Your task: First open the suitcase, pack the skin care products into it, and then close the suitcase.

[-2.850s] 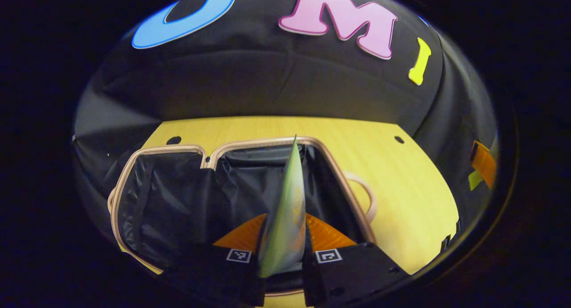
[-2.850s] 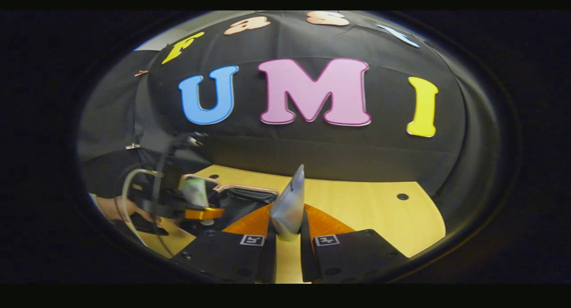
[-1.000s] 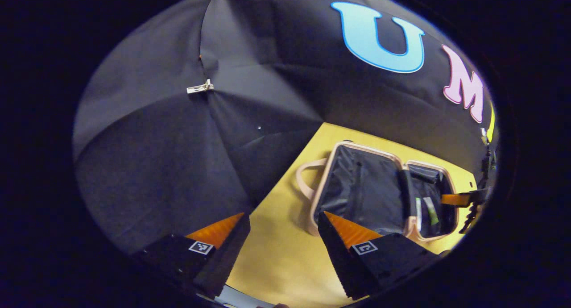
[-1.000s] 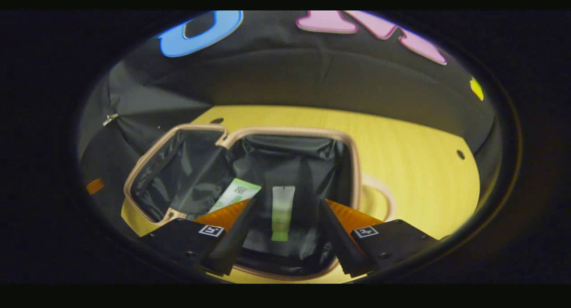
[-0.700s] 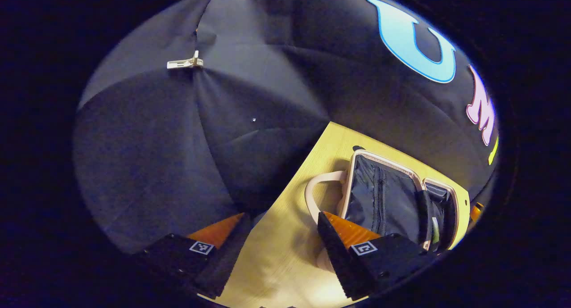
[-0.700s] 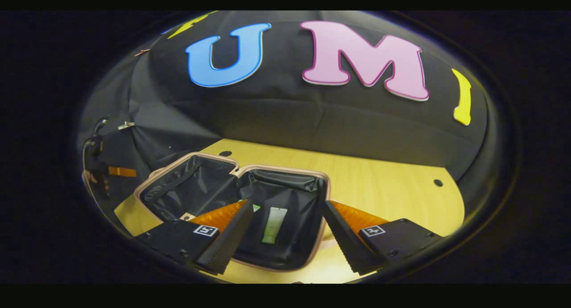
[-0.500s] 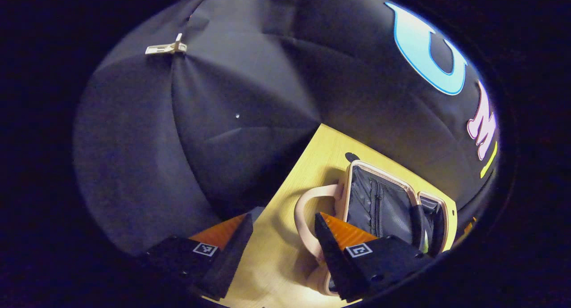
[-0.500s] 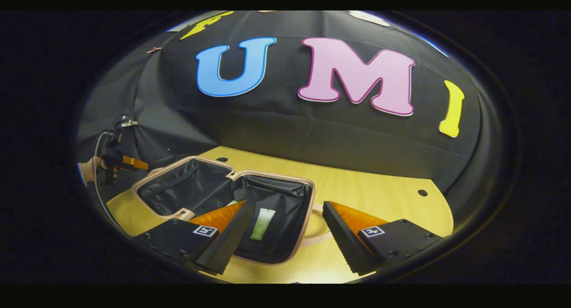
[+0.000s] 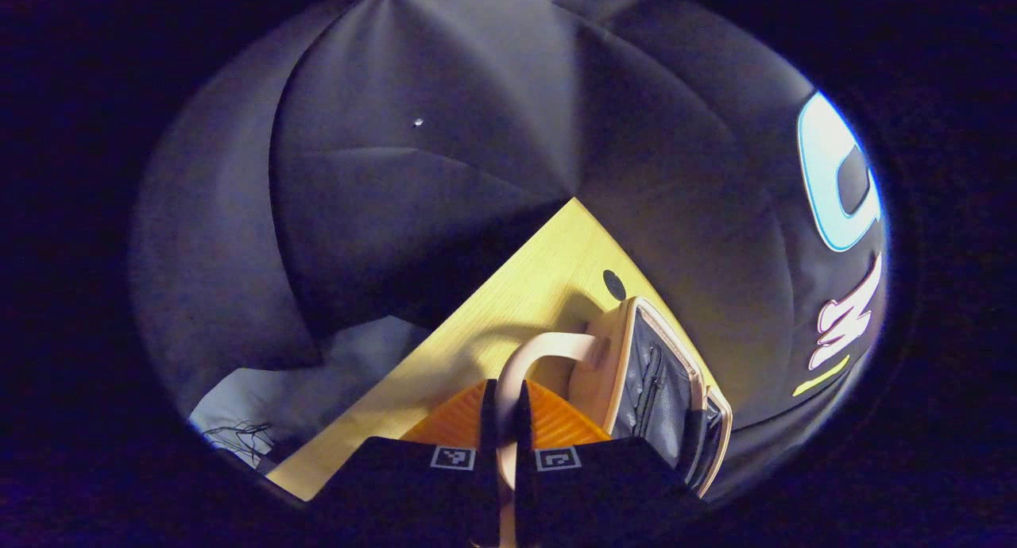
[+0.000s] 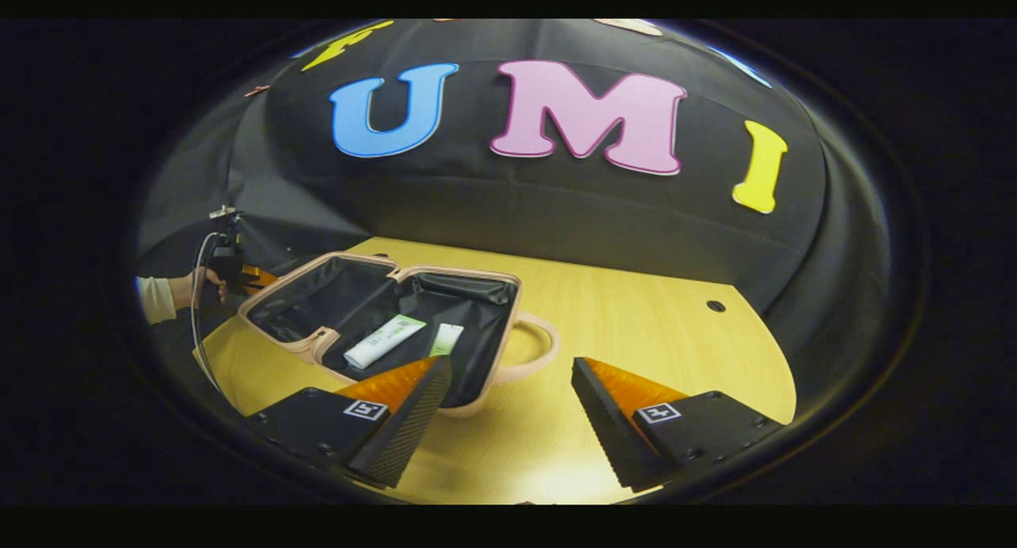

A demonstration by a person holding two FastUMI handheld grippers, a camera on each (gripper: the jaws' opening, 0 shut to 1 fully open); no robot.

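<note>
Suitcase [image 10: 334, 306] lay open | two tubes [image 10: 384, 341] packed | handle [image 9: 531, 356] pinched by left gripper [image 9: 505, 409] | right gripper [image 10: 508, 421] spread, empty | closing left.

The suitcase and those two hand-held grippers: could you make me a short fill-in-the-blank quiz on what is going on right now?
1. The left gripper is shut on the suitcase's ____.
2. The right gripper hovers over the wooden table with its jaws ____.
3. The suitcase lies open, and inside it lie ____ skin care tubes; one is white.
4. The suitcase's lining is ____ in colour.

Missing words: handle; open; two; black
</note>
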